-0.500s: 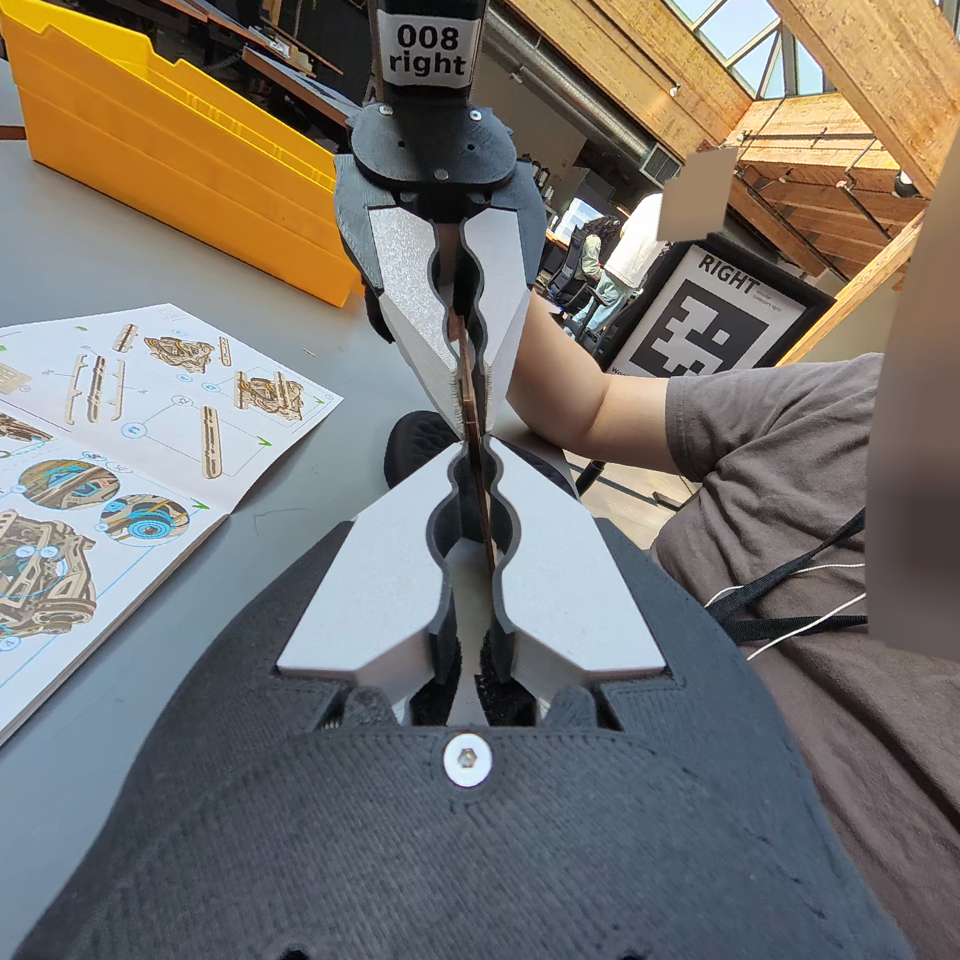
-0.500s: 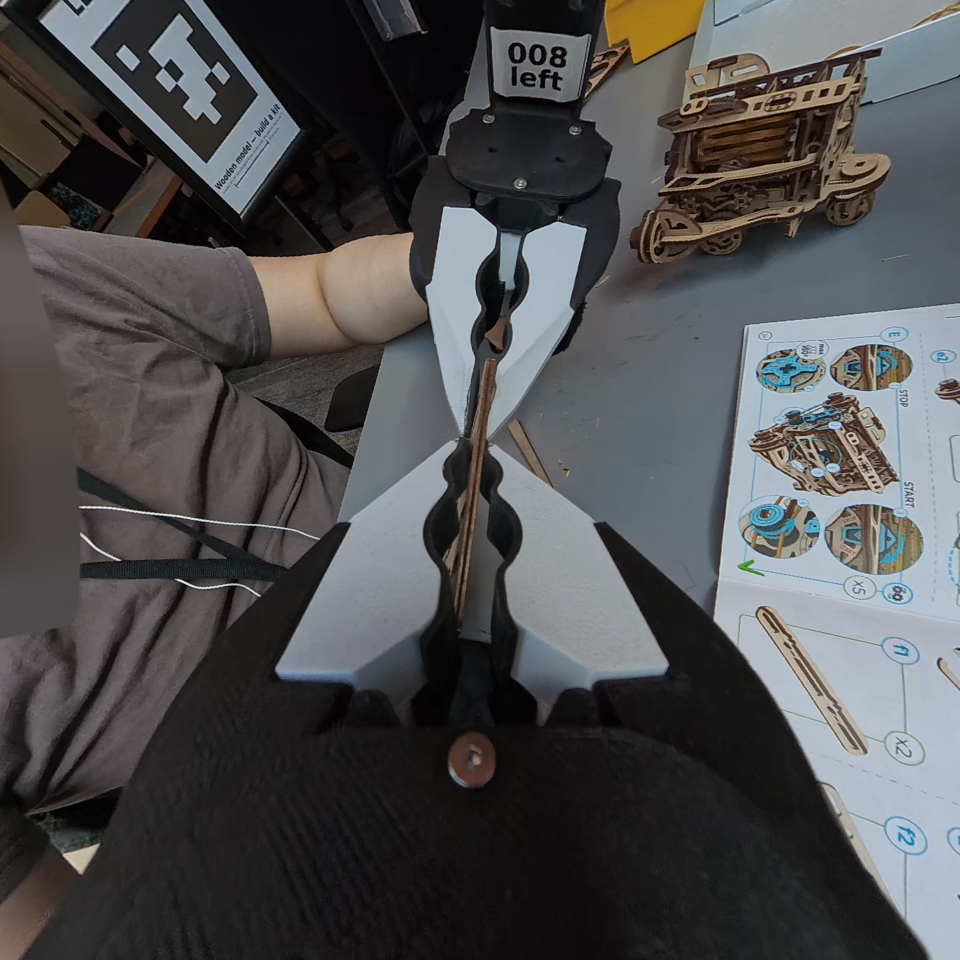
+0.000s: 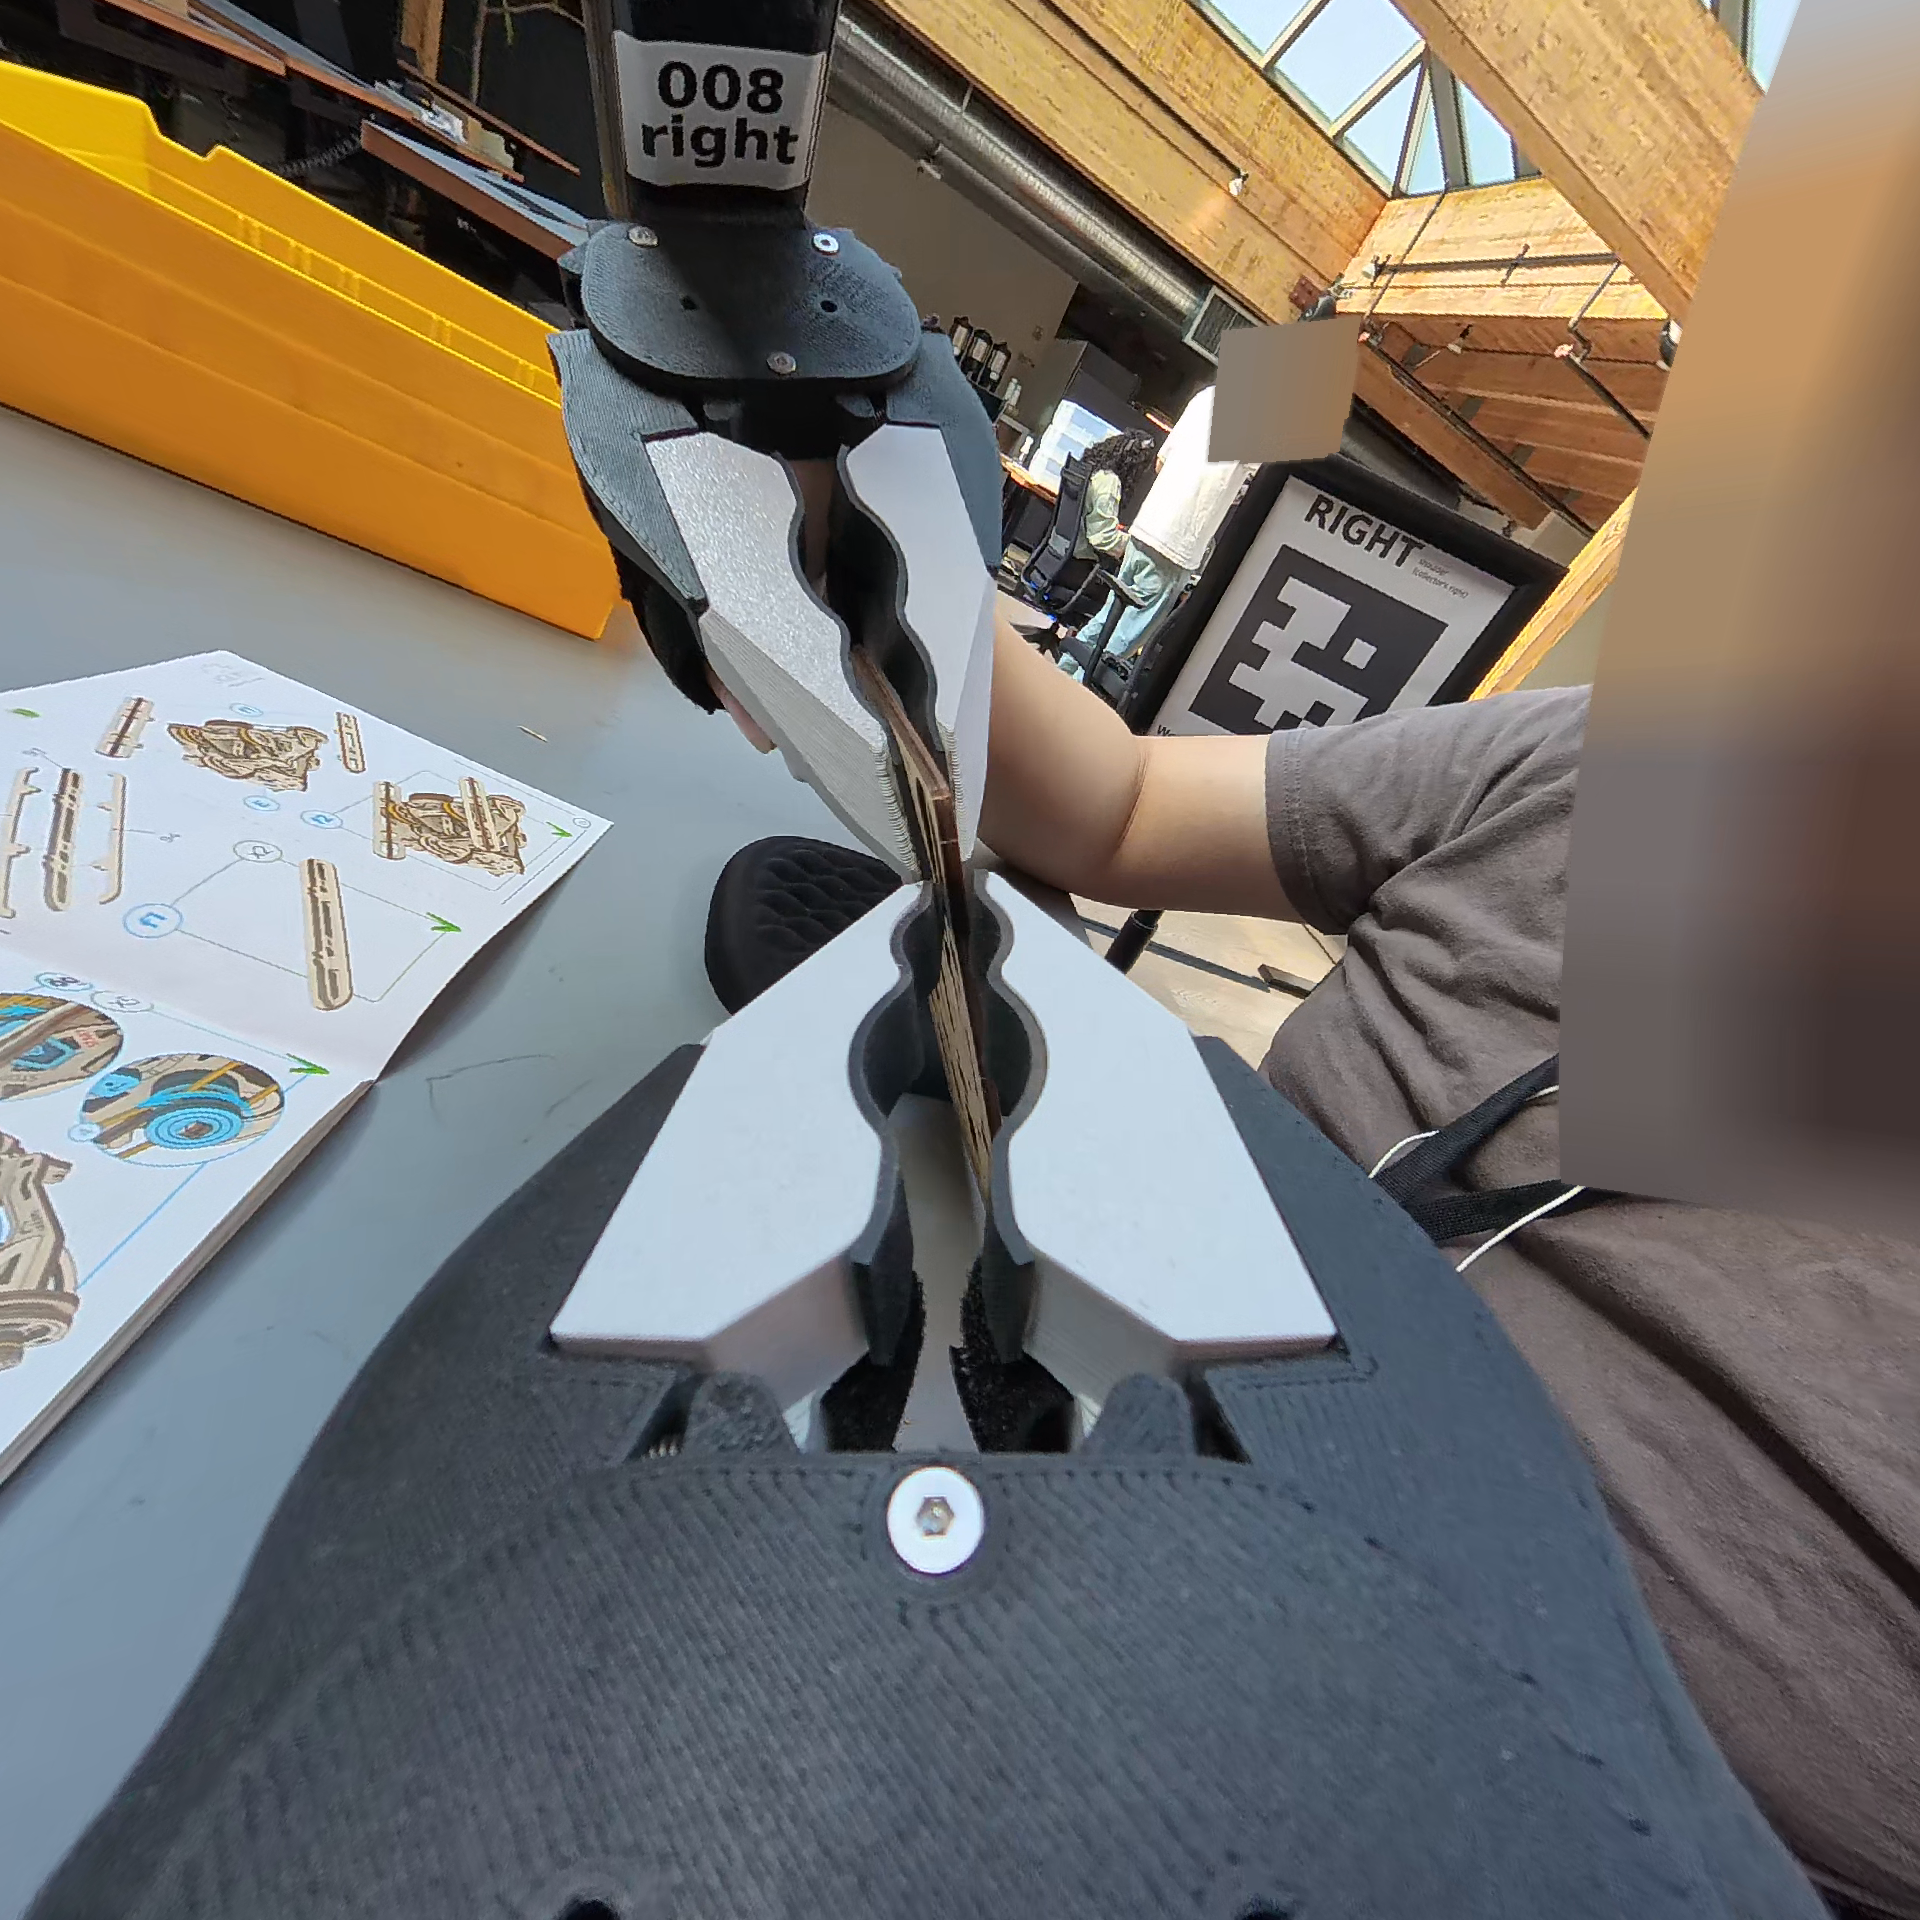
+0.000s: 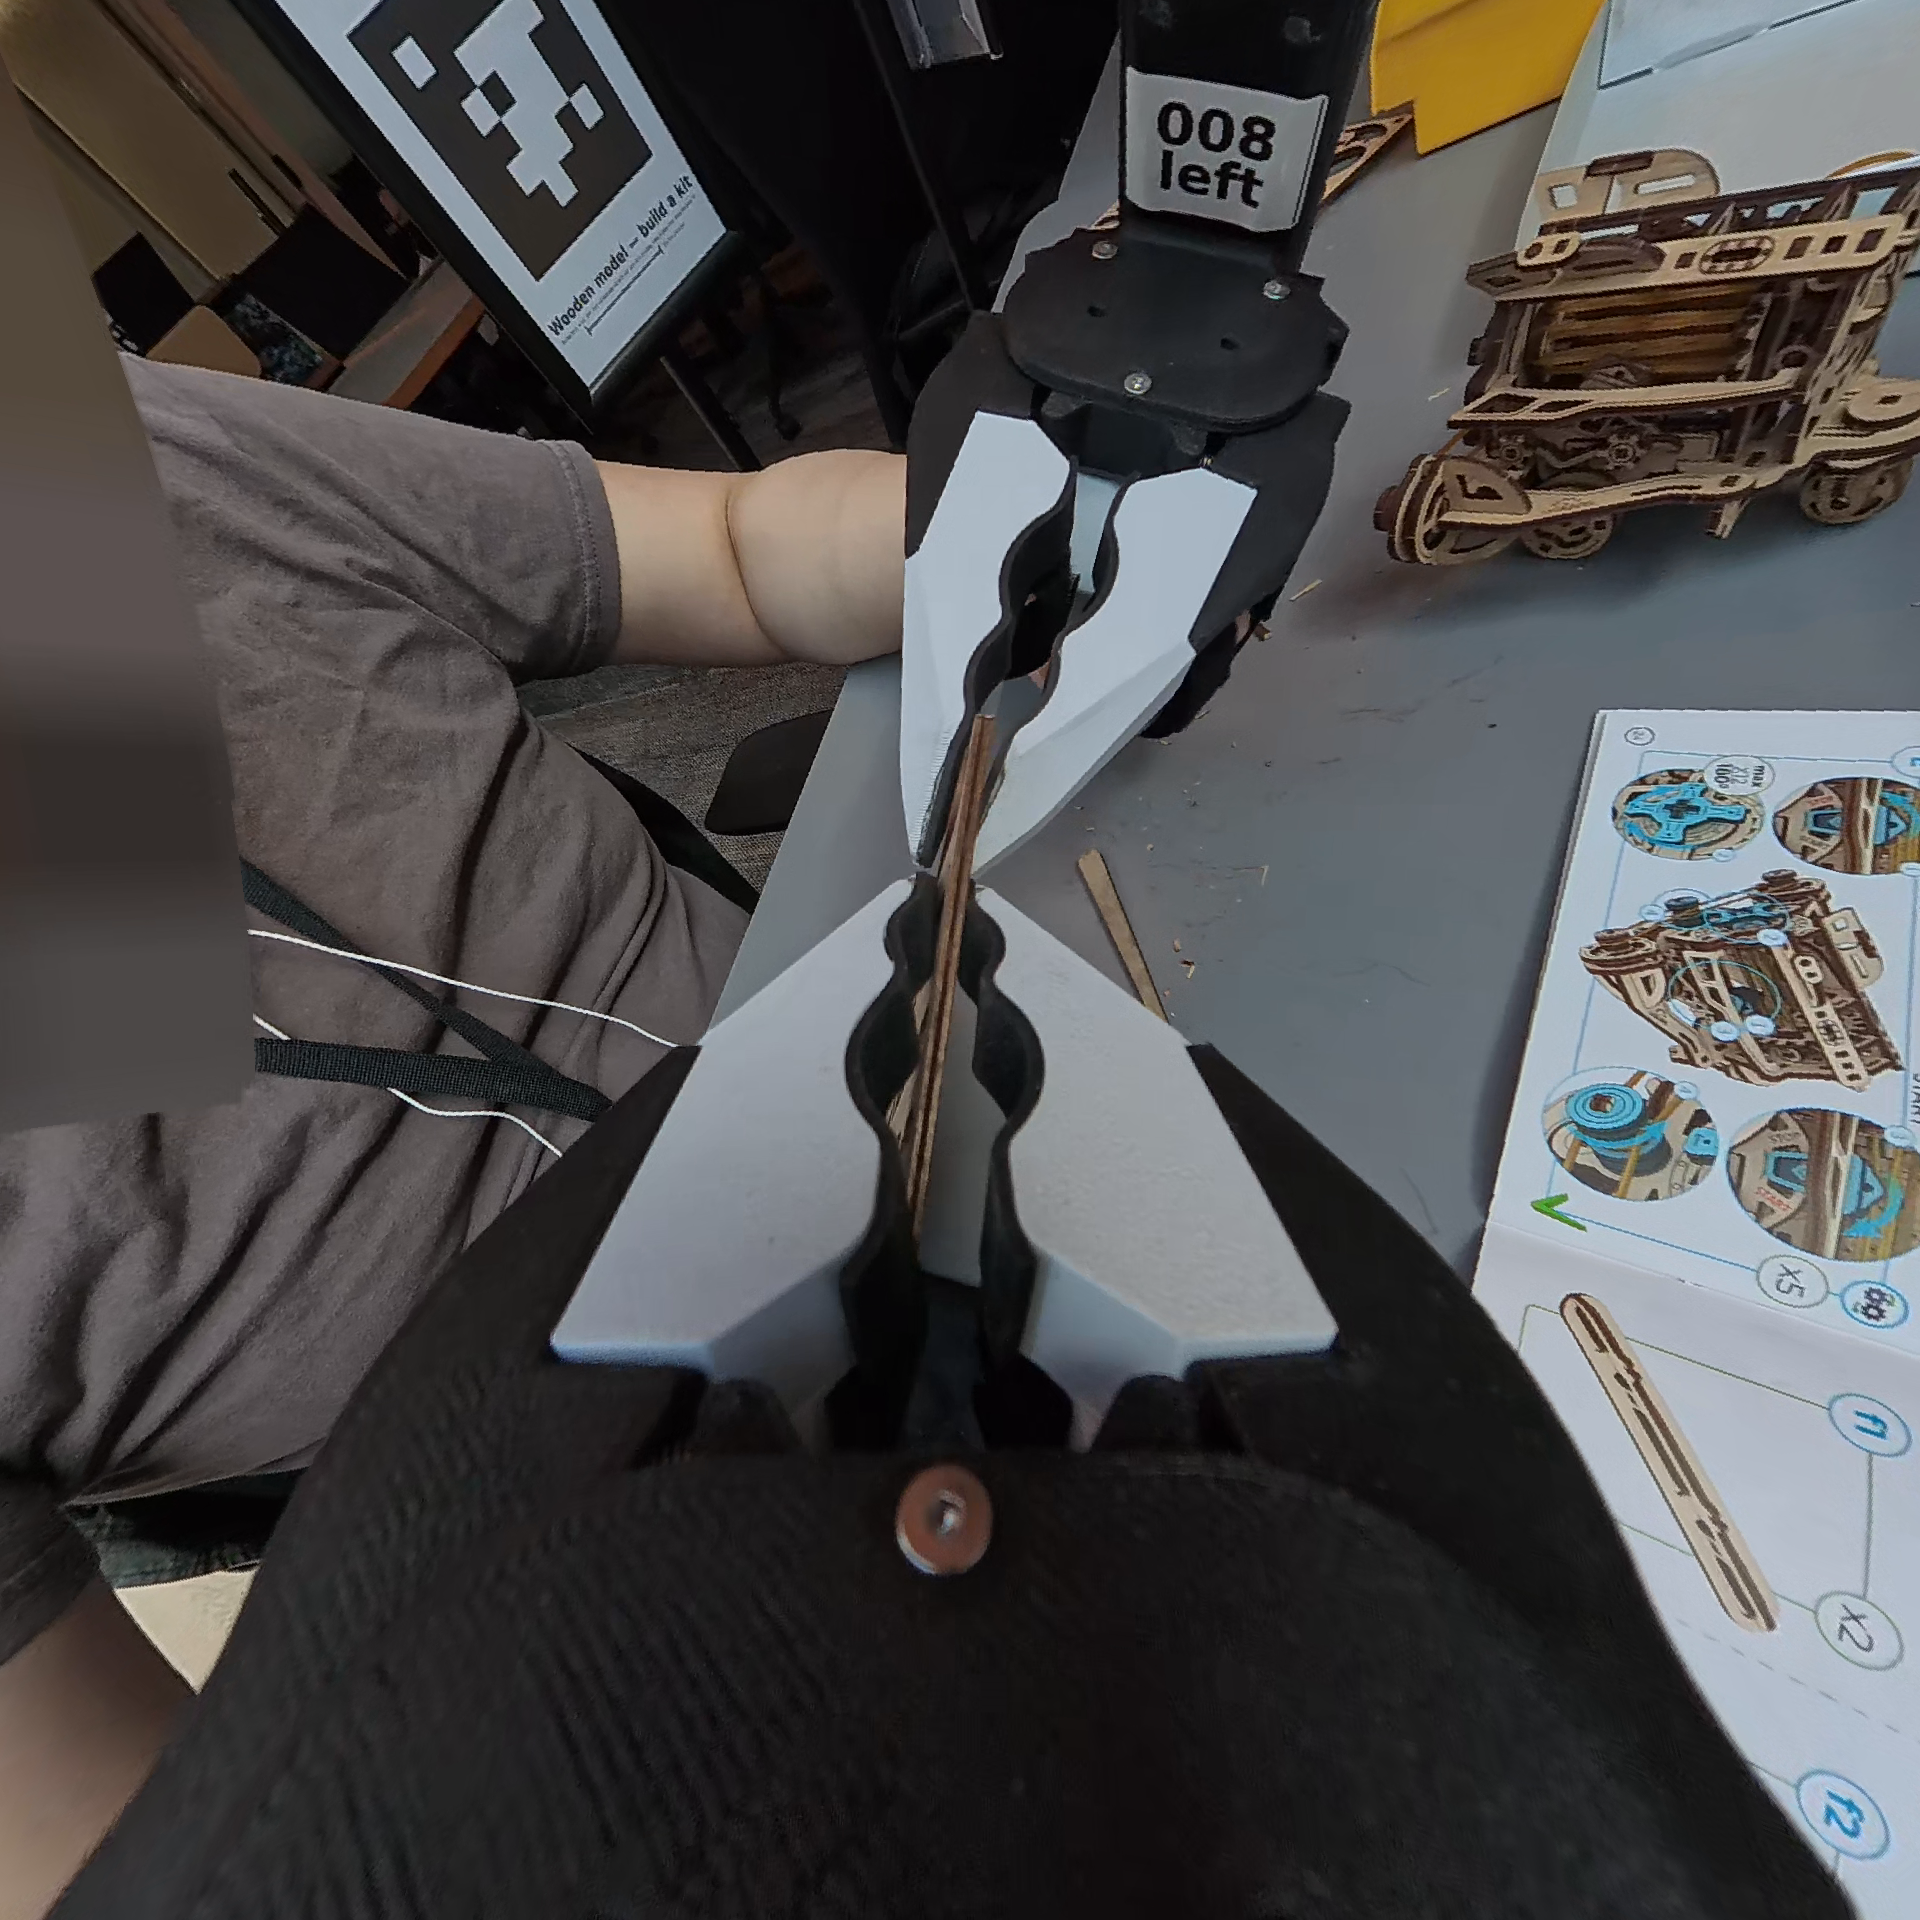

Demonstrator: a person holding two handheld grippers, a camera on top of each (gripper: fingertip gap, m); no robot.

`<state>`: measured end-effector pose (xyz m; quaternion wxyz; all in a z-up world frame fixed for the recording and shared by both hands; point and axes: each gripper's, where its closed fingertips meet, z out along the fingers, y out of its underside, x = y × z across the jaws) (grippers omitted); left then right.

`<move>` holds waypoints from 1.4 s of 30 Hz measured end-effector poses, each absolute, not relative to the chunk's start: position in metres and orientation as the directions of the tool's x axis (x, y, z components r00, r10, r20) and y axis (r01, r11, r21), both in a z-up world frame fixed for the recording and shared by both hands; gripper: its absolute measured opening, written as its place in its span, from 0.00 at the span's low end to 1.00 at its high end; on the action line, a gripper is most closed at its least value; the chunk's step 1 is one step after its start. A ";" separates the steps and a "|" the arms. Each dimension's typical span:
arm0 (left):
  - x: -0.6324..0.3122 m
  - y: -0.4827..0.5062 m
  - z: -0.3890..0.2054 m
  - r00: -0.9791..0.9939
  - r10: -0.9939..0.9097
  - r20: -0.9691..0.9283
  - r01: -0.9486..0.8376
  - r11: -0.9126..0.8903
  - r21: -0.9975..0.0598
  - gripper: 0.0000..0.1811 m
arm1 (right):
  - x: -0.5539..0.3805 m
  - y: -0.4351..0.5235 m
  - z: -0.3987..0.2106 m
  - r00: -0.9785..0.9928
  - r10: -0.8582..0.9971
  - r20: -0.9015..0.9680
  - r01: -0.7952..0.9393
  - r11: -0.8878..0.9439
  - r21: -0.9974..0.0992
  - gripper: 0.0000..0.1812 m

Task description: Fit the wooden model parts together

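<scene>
Wooden, thin and flat, the model part [image 3: 951, 977] is held edge-on above the grey worktop [image 3: 312, 1195], pinched between the tips of both grippers, which meet nose to nose over the worktop's near edge. The left gripper [image 3: 948, 904] is clamped on one end of the part, the right gripper [image 4: 940, 899] on the other. An open instruction booklet [image 4: 1704, 1039] lies flat on the worktop. Behind it stands a built wooden vehicle [image 4: 1683, 353]. One loose wooden strip [image 4: 1120, 925] lies near the worktop's edge, just beside the joined tips.
</scene>
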<state>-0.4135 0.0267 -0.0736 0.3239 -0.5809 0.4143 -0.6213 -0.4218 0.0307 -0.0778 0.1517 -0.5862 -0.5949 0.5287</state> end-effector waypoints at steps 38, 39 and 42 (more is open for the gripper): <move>-0.412 0.042 -0.092 0.071 -0.913 0.401 -0.194 -0.407 -0.893 0.01 | -0.420 0.042 -0.096 -0.031 0.892 -0.451 0.258 -0.429 -0.866 0.00; -0.412 0.042 -0.092 0.074 -0.914 0.398 -0.195 -0.405 -0.893 0.01 | -0.420 0.042 -0.096 -0.024 0.894 -0.447 0.261 -0.426 -0.866 0.00; -0.412 0.044 -0.093 0.073 -0.901 0.428 -0.184 -0.434 -0.882 0.00 | -0.420 0.043 -0.097 -0.007 0.898 -0.440 0.261 -0.423 -0.868 0.00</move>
